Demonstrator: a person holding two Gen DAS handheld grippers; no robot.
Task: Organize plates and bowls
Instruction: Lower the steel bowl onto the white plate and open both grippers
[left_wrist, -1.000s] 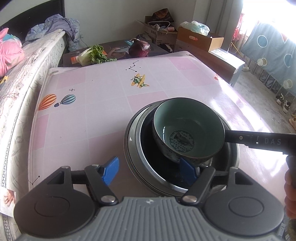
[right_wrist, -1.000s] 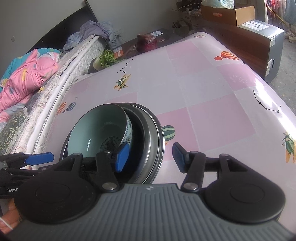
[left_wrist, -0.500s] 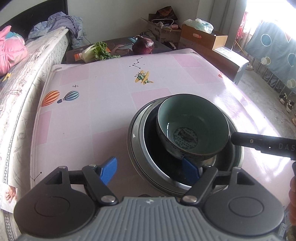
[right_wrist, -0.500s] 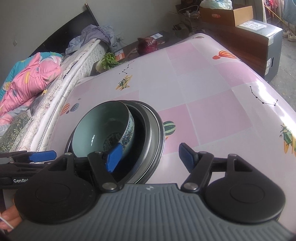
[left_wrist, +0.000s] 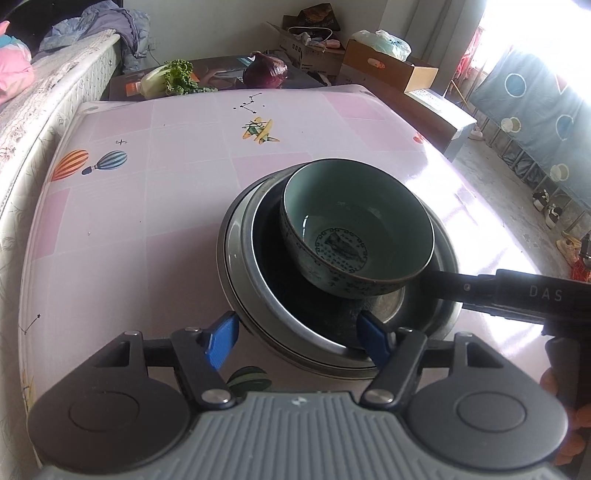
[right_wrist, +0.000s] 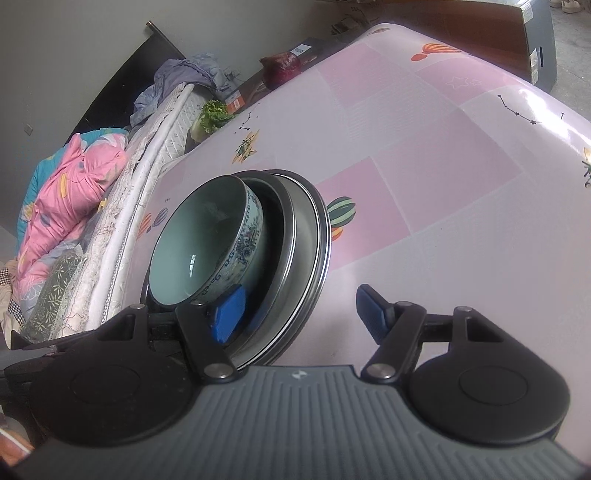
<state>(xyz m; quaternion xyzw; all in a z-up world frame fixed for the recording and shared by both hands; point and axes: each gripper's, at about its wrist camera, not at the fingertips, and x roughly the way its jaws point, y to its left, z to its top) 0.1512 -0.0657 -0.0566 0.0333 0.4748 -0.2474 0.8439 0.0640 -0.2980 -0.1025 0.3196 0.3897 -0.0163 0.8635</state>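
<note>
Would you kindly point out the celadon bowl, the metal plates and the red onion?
celadon bowl (left_wrist: 364, 221): left wrist view, inside wall.
metal plates (left_wrist: 236, 254): left wrist view, left rim.
red onion (left_wrist: 265, 70): left wrist view, its middle.

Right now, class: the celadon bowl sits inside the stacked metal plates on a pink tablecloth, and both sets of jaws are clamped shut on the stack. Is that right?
Not quite. The bowl does sit inside the metal plates on the pink tablecloth, but the left gripper and the right gripper are open, jaws spread wide, as each wrist view shows.

Pink-tiled table (left_wrist: 177, 206) beside a mattress (right_wrist: 122, 206); bright window (left_wrist: 535, 33) opposite.
</note>
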